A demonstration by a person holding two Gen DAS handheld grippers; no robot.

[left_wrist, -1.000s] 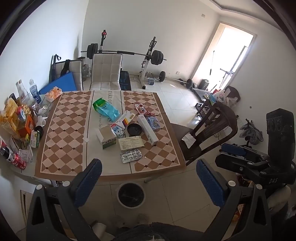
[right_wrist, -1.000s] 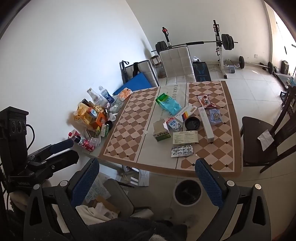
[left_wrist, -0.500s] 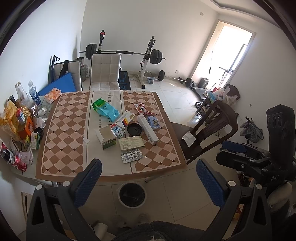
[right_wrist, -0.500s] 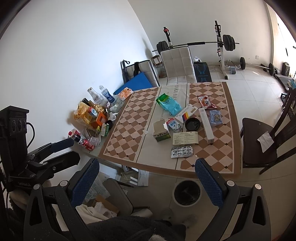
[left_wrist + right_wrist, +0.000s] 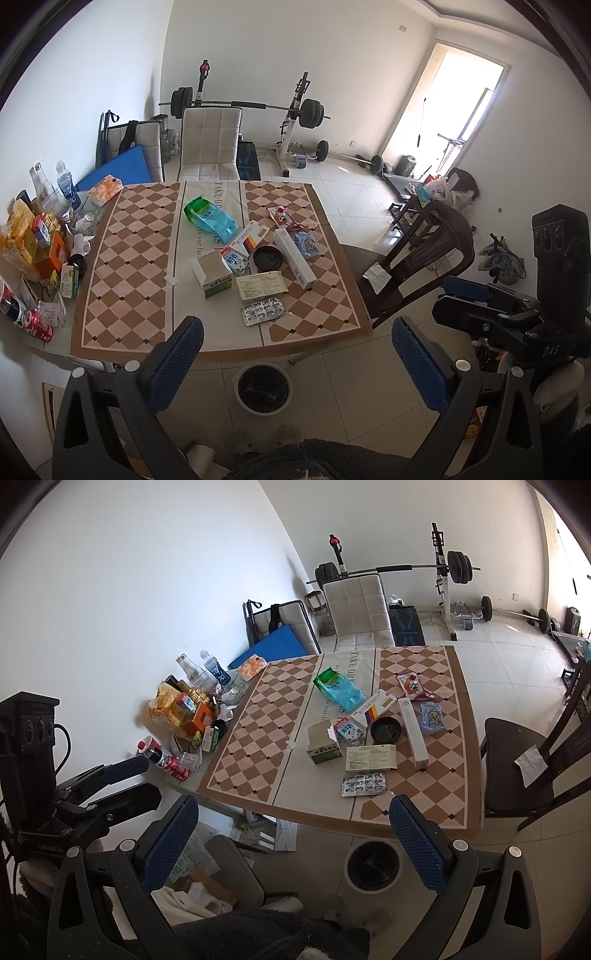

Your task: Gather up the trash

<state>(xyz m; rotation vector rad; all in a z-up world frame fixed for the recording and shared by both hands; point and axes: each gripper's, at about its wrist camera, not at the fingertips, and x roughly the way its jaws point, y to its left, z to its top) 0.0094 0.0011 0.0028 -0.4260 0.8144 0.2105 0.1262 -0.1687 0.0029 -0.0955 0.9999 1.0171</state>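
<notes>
Lying on the brown checkered table (image 5: 125, 258) are a silver pill sheet (image 5: 263, 312), a green and white box (image 5: 213, 276) and a teal bag (image 5: 210, 220). A round white bin (image 5: 263, 387) sits on the floor below. The left gripper (image 5: 295, 365) and right gripper (image 5: 291, 843) hang wide apart, holding nothing.

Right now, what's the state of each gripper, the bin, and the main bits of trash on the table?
left gripper: open, holding nothing.
right gripper: open, holding nothing.
trash bin: upright on the floor, black liner, contents unclear.
green-and-white box: flap open, on the table.
blister pack: lying flat near the table edge.
long white box: lying flat.
green-blue bag: lying flat.
</notes>
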